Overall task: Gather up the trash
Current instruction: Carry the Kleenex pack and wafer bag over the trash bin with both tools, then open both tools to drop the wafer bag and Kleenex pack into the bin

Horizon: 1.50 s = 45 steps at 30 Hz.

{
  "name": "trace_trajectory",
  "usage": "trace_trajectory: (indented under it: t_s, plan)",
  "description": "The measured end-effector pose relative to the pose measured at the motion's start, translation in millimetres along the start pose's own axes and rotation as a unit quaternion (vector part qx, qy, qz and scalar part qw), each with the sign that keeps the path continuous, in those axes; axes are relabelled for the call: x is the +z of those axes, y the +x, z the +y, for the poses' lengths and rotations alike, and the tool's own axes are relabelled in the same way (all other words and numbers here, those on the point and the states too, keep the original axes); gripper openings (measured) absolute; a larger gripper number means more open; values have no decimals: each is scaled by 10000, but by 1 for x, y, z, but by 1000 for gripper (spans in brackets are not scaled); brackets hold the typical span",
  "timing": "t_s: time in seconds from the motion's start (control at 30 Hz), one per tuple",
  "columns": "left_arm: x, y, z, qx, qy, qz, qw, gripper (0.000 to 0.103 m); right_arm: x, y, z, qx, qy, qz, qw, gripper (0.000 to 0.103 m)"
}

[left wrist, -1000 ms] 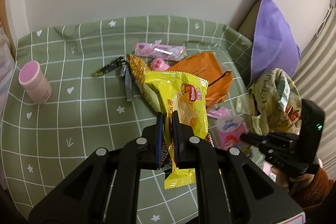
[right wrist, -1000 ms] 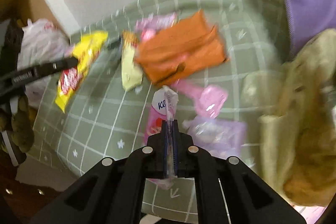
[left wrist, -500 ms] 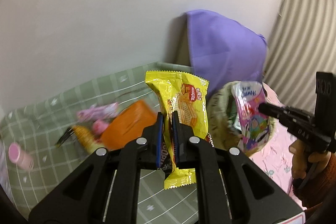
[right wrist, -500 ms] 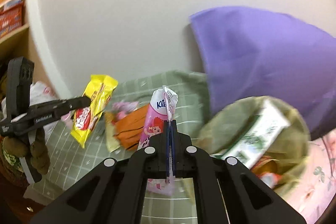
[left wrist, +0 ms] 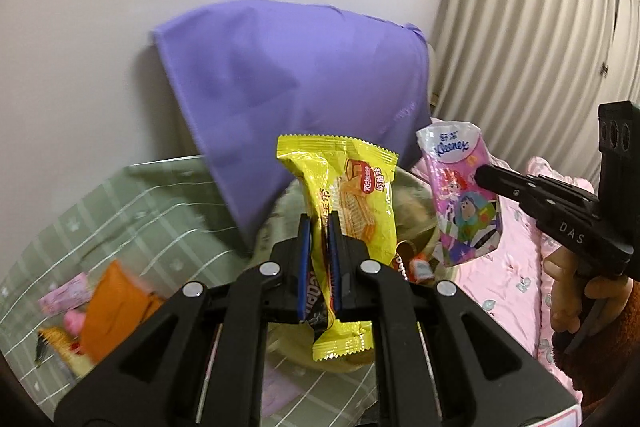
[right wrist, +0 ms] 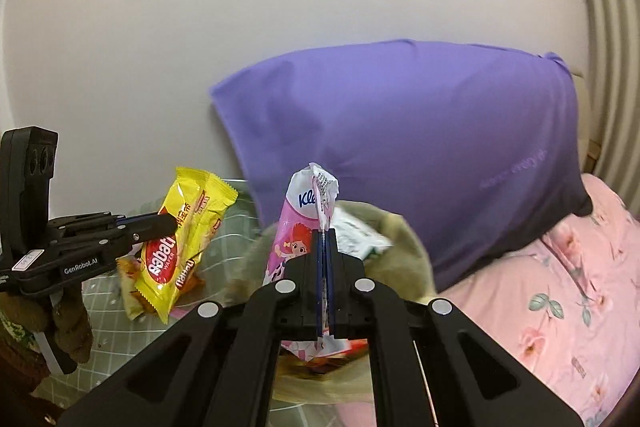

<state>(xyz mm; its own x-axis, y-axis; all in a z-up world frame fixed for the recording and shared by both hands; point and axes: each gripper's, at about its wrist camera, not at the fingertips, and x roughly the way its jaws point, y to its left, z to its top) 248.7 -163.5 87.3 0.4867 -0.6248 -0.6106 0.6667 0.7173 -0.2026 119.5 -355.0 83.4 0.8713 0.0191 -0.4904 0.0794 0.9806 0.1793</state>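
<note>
My left gripper [left wrist: 319, 223] is shut on a yellow wafer wrapper [left wrist: 352, 195] and holds it in the air over the olive trash bag [left wrist: 280, 223]. It also shows in the right wrist view [right wrist: 188, 227]. My right gripper [right wrist: 325, 239] is shut on a pink Kleenex tissue pack [right wrist: 296, 239], held above the same bag [right wrist: 404, 255]. The pack also shows in the left wrist view [left wrist: 460, 191], right of the yellow wrapper.
A purple pillow [right wrist: 420, 147] leans on the wall behind the bag. An orange packet [left wrist: 116, 303] and pink wrappers [left wrist: 64, 297] lie on the green checked cloth [left wrist: 120, 211]. A pink floral bedsheet [right wrist: 560, 299] lies to the right.
Both grippers have lifted their wrappers off the green cloth and swung right, from over the littered table to above the olive bag by the purple pillow.
</note>
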Motion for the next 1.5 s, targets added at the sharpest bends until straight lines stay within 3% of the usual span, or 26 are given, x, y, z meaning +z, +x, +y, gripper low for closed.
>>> trace_trajectory:
  t_s: [0.2,0.37,0.47,0.67,0.73,0.9,0.97,1.2,1.43,1.5]
  plan:
    - [9,65,-20,-240,190,410,9987,7,1,41,-26,148,111,363,9992,4]
    - [-10,136,-22,83,341,1383,9898,7,-18,116,-31,185,-109,1208,9924,4]
    - [-20,148,-24,187,434,1553,9867,7,-30,135,-28,235,-370,1529,9873,4]
    - [-21,146,-19,146,210,1495,9884,9,-38,143,-32,339,-565,1653,9840,4]
    - [-19,141,-17,109,113,1427,9896,15,-37,138,-35,289,-546,1574,9856,4]
    - [-10,115,0,-195,-308,1071,9936,46,-35,125,-44,75,-339,1399,9896,5]
    - [-8,105,6,-244,-435,907,9946,52,-34,119,-46,5,-277,1289,9913,5]
    - [-1,71,27,-195,-878,393,9952,62,-33,92,-49,406,102,892,9951,5]
    - [-6,64,17,-236,-707,517,9959,67,-40,92,-40,538,87,1043,9931,5]
    - [-11,62,18,-228,-718,561,9956,67,-44,94,-36,387,-24,1193,9921,5]
